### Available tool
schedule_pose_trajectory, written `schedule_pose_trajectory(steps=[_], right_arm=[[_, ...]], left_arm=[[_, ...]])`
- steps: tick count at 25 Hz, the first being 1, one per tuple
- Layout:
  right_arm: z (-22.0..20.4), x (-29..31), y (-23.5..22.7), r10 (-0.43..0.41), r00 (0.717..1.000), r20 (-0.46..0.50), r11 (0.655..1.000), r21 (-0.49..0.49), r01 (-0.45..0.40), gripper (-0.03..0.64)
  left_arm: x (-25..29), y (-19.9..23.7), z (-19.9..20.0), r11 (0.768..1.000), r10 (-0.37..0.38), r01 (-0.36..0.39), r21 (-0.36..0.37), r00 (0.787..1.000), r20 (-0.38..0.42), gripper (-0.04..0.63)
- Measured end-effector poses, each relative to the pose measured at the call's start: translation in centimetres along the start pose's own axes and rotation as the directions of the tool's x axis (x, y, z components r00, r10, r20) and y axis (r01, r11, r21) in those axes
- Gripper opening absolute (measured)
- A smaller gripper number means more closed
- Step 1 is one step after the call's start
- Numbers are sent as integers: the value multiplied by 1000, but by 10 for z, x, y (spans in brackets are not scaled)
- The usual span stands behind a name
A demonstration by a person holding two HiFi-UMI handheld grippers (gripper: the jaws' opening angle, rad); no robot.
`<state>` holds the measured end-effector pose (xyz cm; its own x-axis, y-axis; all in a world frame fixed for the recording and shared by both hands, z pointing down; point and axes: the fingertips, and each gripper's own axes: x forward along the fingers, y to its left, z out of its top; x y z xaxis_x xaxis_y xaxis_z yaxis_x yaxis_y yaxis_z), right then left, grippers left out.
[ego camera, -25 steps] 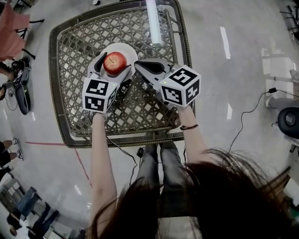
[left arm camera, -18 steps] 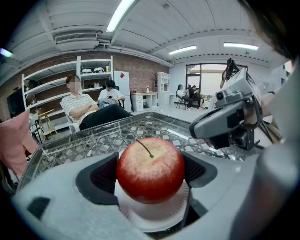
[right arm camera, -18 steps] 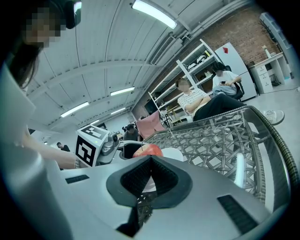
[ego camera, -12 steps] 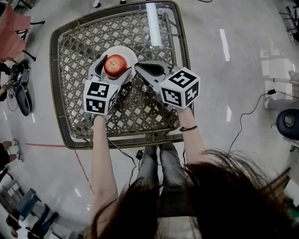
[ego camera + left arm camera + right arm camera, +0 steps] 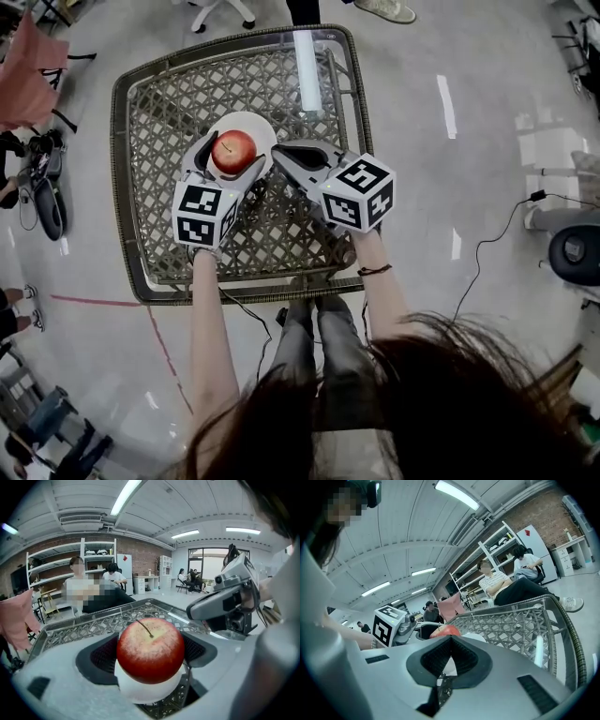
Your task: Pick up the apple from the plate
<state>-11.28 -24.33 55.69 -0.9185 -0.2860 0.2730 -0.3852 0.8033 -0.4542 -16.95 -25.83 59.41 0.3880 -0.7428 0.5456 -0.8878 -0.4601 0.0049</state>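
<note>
- On the wicker table point(image 5: 120, 178), the plate point(image 5: 262, 126) sits left of centre.
- Left gripper point(image 5: 232, 159): jaws closed to the width of the apple point(image 5: 150, 649), pads point(image 5: 104, 656) on both flanks.
- Right gripper point(image 5: 450, 641): jaws together, empty, beside the plate.
- Apple: directly over the plate. Judged firm, smooth-skinned, bruisable, fairly light; the grip belongs at its widest girth.

A red apple point(image 5: 234, 148), speckled pale yellow around its stem; a plain white plate point(image 5: 253, 123); a grey-brown table point(image 5: 159, 178) woven in open lattice. The light grey left gripper point(image 5: 150, 654) and right gripper point(image 5: 449, 645) carry black pads point(image 5: 104, 655) and black-and-white marker cubes point(image 5: 201, 214).
</note>
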Motion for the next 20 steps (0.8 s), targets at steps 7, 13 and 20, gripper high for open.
schedule_pose_trajectory(steps=[7, 13, 20], right_arm=[[13, -10, 18, 9, 1000, 12, 1000, -10, -9, 9], [21, -20, 34, 33, 999, 28, 999, 7, -33, 9], [31, -37, 48, 45, 998, 48, 999, 9, -45, 9]], left_arm=[[-21, -10, 14, 1000, 9, -9, -22, 1000, 19, 417], [-39, -17, 24, 998, 26, -24, -56, 999, 39, 417], [-60, -28, 31, 995, 36, -30, -94, 997, 62, 417]])
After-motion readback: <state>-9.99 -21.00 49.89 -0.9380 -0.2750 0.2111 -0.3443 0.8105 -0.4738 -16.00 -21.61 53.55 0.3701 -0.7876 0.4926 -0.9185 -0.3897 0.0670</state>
